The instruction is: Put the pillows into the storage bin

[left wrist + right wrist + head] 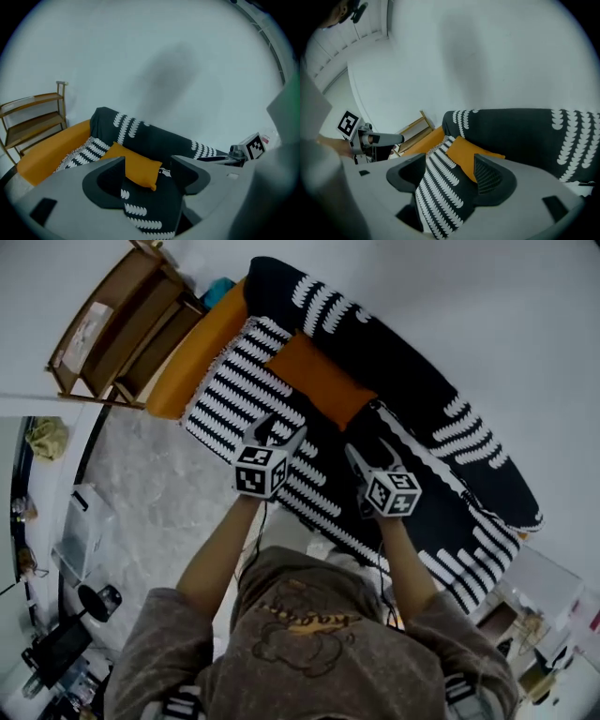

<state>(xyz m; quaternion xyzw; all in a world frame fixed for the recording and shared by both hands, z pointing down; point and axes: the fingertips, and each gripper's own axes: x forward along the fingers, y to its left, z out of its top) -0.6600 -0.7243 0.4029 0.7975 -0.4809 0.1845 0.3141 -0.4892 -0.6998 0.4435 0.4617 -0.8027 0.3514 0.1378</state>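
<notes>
White walls (469, 315) and pale marbled floor (159, 493) surround a sofa (192, 357) under a black-and-white patterned throw (234, 395). Nearest, the left gripper (283, 430) and right gripper (368, 448) hover with jaws spread, empty. Just beyond, the orange rectangular fabric pillow (319, 381) lies on the seat: probably light and soft, best pinched at opposite edges. Loose throw could snag; a wooden shelf (108, 324) stands farthest.

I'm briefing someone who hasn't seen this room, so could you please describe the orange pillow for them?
Find the sofa draped in a black-and-white patterned throw. On its seat, by the backrest, lies the pillow: small, rectangular, plain orange. The other orange patch, the sofa's bare end beside the wooden shelf, is far bigger.
</notes>
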